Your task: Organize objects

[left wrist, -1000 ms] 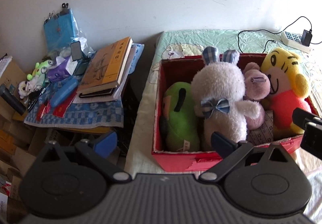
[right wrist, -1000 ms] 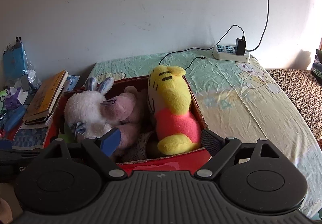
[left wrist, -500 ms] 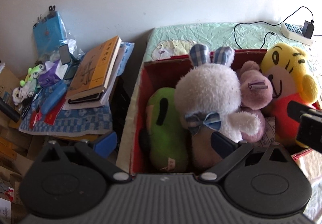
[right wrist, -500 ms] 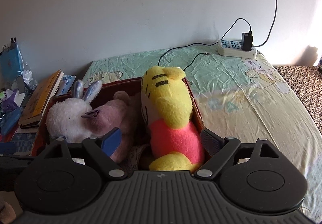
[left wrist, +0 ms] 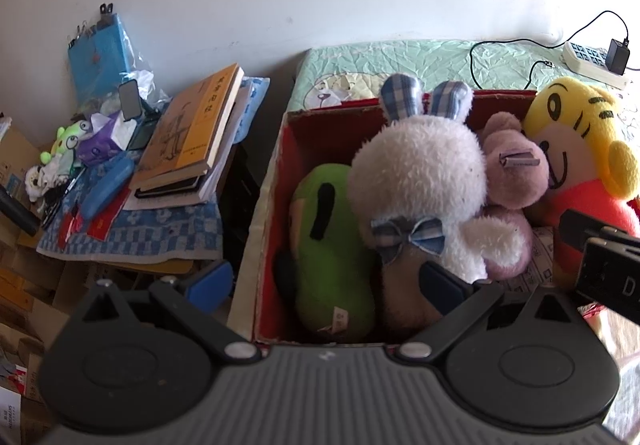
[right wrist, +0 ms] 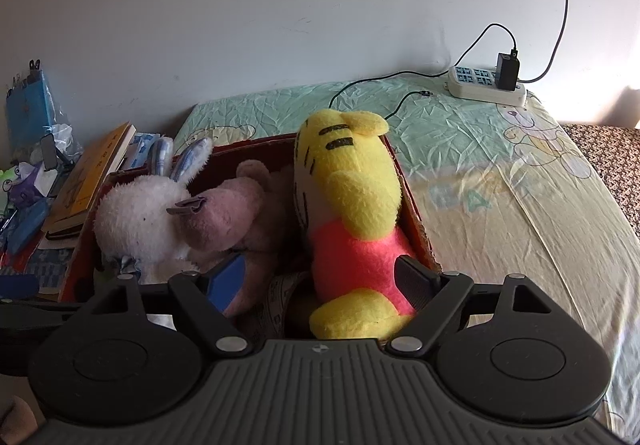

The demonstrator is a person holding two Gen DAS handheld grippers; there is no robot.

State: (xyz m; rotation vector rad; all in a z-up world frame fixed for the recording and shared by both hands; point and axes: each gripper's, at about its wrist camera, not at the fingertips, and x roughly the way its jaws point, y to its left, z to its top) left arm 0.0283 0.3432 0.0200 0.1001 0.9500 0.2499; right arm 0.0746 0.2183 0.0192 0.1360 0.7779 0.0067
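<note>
A red cardboard box (left wrist: 280, 181) stands on the bed and holds a green plush (left wrist: 332, 245), a white rabbit plush (left wrist: 416, 181), a pink plush (left wrist: 516, 173) and a yellow tiger plush (left wrist: 576, 129). My left gripper (left wrist: 326, 281) is open above the box's near left corner, over the green plush. My right gripper (right wrist: 320, 281) is open, its fingers on either side of the tiger plush's (right wrist: 352, 221) lower body, with the pink plush (right wrist: 236, 213) and rabbit (right wrist: 144, 217) to its left. The box wall (right wrist: 416, 213) shows on the right.
A cluttered side table (left wrist: 132, 237) to the left holds stacked books (left wrist: 192, 129), a blue case (left wrist: 106, 191) and small toys. A power strip (right wrist: 486, 85) with charger and cables lies at the bed's far edge. The bed sheet (right wrist: 500, 205) stretches right of the box.
Both grippers have moved forward and down over the box. The plush toys look larger and nearer, and the right fingers now flank the tiger plush.
</note>
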